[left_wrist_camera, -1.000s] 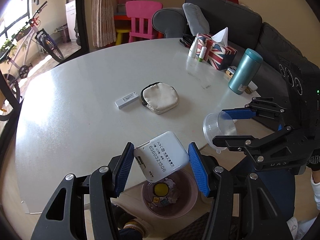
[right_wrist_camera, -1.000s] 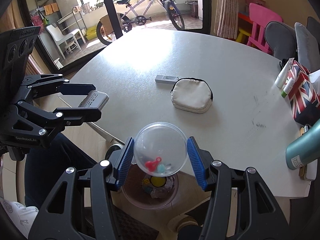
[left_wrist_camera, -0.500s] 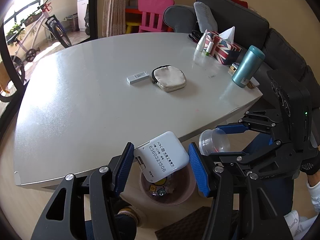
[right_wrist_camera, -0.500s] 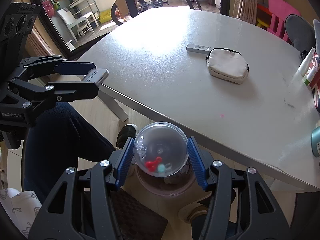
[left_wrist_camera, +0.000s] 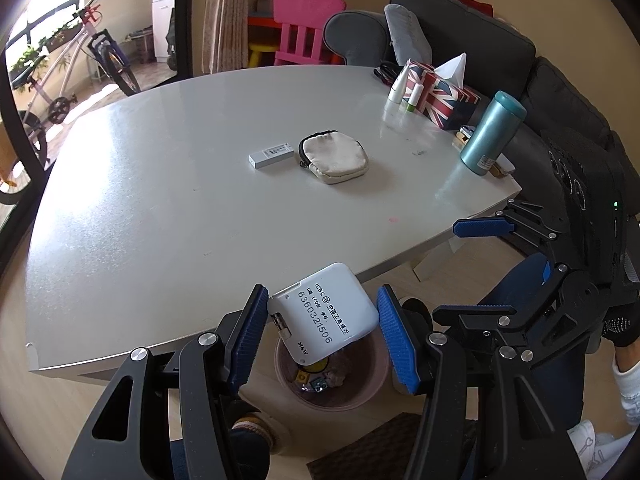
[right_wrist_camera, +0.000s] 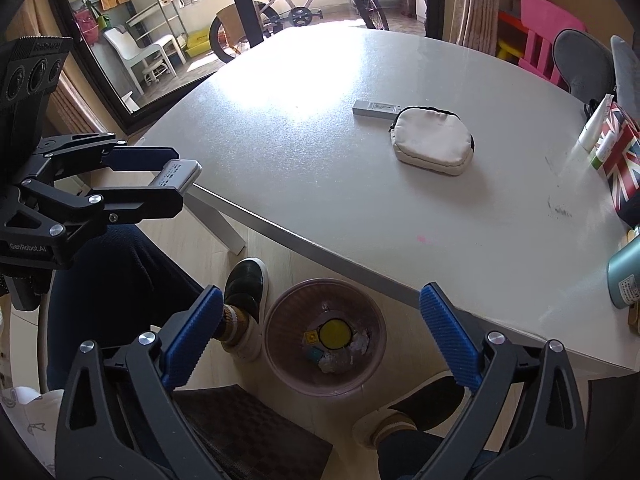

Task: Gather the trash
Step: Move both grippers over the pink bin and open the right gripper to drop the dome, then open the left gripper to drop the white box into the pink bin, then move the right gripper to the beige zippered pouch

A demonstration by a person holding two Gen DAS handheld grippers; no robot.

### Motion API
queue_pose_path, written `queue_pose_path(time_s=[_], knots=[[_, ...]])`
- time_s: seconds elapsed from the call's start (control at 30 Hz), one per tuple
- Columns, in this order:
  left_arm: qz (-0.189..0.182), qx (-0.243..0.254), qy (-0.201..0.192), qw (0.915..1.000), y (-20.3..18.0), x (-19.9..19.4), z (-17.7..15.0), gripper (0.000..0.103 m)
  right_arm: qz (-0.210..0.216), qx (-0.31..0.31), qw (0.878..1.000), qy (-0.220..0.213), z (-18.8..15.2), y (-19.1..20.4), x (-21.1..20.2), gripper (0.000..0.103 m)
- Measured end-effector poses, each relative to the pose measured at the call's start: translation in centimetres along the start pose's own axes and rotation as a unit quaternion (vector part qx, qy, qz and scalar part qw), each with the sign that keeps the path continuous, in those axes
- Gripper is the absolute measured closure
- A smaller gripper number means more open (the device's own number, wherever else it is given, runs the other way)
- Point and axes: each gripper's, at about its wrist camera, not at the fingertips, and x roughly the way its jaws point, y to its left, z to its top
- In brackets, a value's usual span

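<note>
Two black angular grippers, left gripper [left_wrist_camera: 322,334] and right gripper [right_wrist_camera: 318,334], ribbed blue pads [right_wrist_camera: 448,332] on the fingers, silver screws at the joints, white "GenRobot.AI" lettering, three round lenses on a housing, navy trousers [right_wrist_camera: 120,276], black shoes [right_wrist_camera: 244,280], striped socks

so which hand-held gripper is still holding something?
The left hand-held gripper: its blue pads clamp the white ICBC device above the pink trash bin. The right hand-held gripper is wide open and empty.
</note>
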Motion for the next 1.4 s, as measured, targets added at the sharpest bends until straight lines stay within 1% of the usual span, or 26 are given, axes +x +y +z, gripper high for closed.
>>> queue_pose_path(time_s=[0.27,0.57,0.87,1.13,1.2,1.23,1.27,1.4], knots=[[-0.013,0.005,0.005,0.9999,-0.8,0.3,0.0,0.048,-0.016,0.017,1.0,-0.015,0.0,-1.3,-1.6,0.005],[-0.028,0.014,0.026,0.9992,-2.1,1.7,-0.5,0.048,-0.03,0.04,0.998,-0.032,-0.5,-3.1,-3.2,0.005],[-0.035,0.022,0.046,0.9981,-3.2,3.1,-1.0,0.048,-0.03,0.05,0.997,-0.04,-0.7,-4.1,-3.6,0.005],[-0.033,0.028,0.049,0.9979,-3.5,3.2,-0.9,0.048,-0.027,0.055,0.997,-0.042,-0.6,-4.4,-3.6,0.005],[-0.033,0.027,0.043,0.9982,-3.6,3.2,-0.8,0.031,-0.027,0.057,0.997,-0.043,-0.6,-4.4,-3.7,0.005],[-0.032,0.027,0.034,0.9985,-3.5,3.0,-0.8,0.013,-0.027,0.057,0.997,-0.044,-0.5,-4.4,-3.8,0.005],[-0.032,0.027,0.026,0.9988,-3.5,2.8,-0.7,0.012,-0.028,0.057,0.997,-0.045,-0.5,-4.5,-3.8,0.005],[-0.028,0.015,0.025,0.9992,-3.0,2.8,-0.5,0.01,-0.029,0.058,0.997,-0.047,-0.6,-4.5,-4.0,0.005]])
